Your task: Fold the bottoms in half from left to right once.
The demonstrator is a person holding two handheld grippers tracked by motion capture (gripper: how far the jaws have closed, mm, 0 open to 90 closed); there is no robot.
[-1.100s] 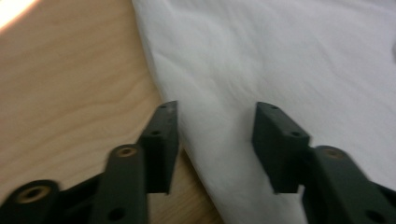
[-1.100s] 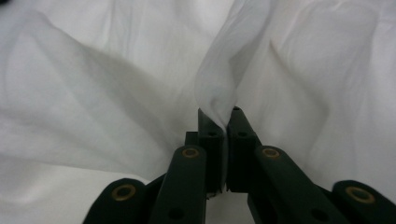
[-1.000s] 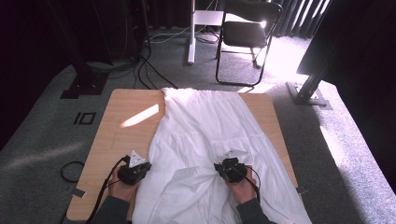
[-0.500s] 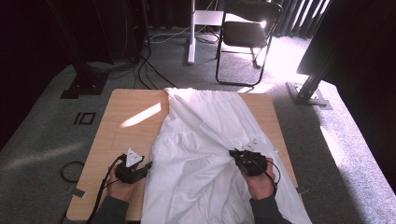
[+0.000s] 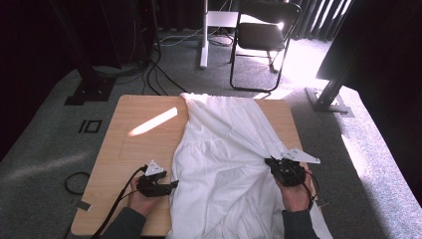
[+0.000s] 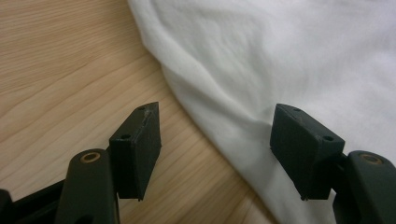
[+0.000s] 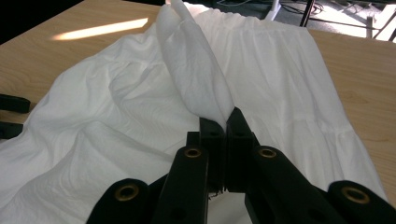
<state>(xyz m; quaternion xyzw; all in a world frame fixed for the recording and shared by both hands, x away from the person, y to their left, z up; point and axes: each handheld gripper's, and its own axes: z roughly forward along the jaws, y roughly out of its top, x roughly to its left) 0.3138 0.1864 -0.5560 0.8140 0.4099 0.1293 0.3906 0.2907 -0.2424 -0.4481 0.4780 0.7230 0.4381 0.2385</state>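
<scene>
A white garment point(image 5: 224, 164) lies spread down the middle of the wooden table point(image 5: 134, 144) and hangs over the near edge. My left gripper point(image 5: 171, 186) rests at the garment's left hem; its jaws have just been opening. In the left gripper view the left gripper point(image 6: 217, 126) stands open, with the hem point(image 6: 233, 93) running between the pads, which do not press on it. My right gripper point(image 5: 271, 162) is on the right side, shut on a pinched fold of the white garment point(image 7: 196, 70). That fold rises as a taut ridge from the right gripper point(image 7: 227, 119).
Bare wood with a sun stripe point(image 5: 152, 122) lies left of the garment. Beyond the table stand a black chair point(image 5: 263, 35), a white post point(image 5: 203, 35) and black stand bases point(image 5: 89, 92). Cables trail on the carpet point(image 5: 74, 181).
The right gripper has moved right and upward, dragging a fold of cloth with it. The left gripper has let go of the hem and opened its jaws.
</scene>
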